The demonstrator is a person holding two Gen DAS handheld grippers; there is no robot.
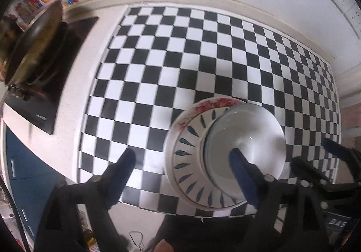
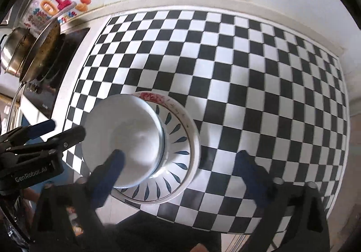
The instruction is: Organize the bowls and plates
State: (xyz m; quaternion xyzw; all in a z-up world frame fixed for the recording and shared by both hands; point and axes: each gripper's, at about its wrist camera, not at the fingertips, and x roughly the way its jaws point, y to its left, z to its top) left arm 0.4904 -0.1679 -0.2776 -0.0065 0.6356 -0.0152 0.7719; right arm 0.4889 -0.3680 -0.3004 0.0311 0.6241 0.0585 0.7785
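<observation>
Stacked bowls [image 1: 203, 157] between both spread, empty claws [image 1: 182, 168] [image 2: 178, 170] (steel pot [image 2: 15, 51] only in right view).

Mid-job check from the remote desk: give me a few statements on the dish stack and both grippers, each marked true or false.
1. The white bowl sits on the leaf-patterned plate. True.
2. The stack stands on bare white counter. False: it stands on the checkered mat.
3. The left gripper is open and holds nothing. True.
4. The right gripper is shut on the bowl. False: its jaws are wide apart and empty.
5. A pan sits on the stove at the left. True.
</observation>
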